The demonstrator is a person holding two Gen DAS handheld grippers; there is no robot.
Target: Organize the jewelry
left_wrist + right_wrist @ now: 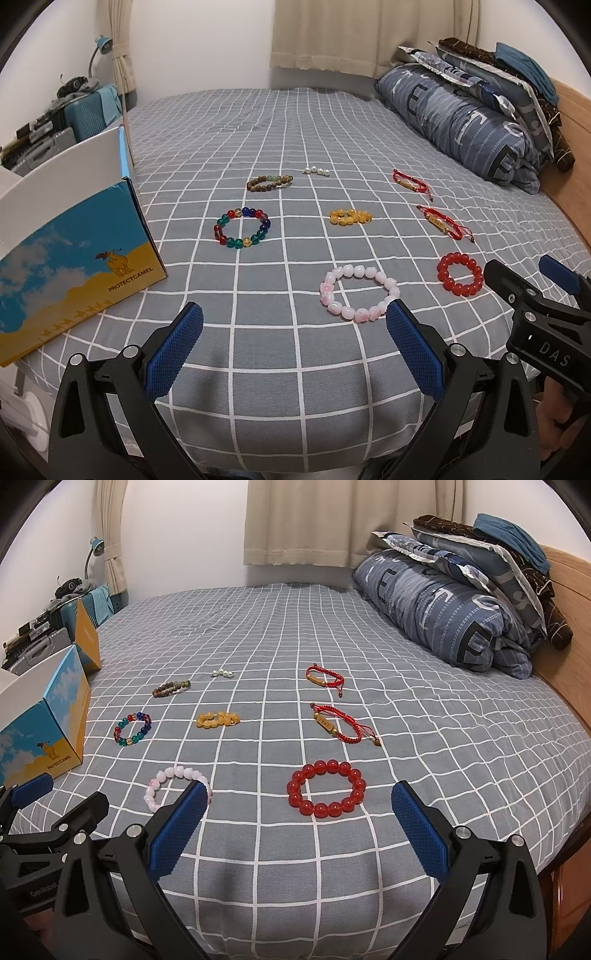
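Several bracelets lie on the grey checked bed sheet (295, 369). A pink bead bracelet (360, 293) lies just beyond my open, empty left gripper (293, 338). A red bead bracelet (327, 788) lies just beyond my open, empty right gripper (299, 819). Farther off lie a multicolour bead bracelet (242, 229), a yellow bead bracelet (351, 216), a brown bead bracelet (269, 182), a short row of white pearls (316, 170) and two red cord bracelets (412, 181) (445, 223). An open blue and yellow cardboard box (70, 254) stands at the left.
A rolled blue quilt (461, 118) and stacked pillows lie at the back right against a wooden headboard (576, 122). Suitcases (88, 110) and a lamp stand left of the bed. Curtains hang behind.
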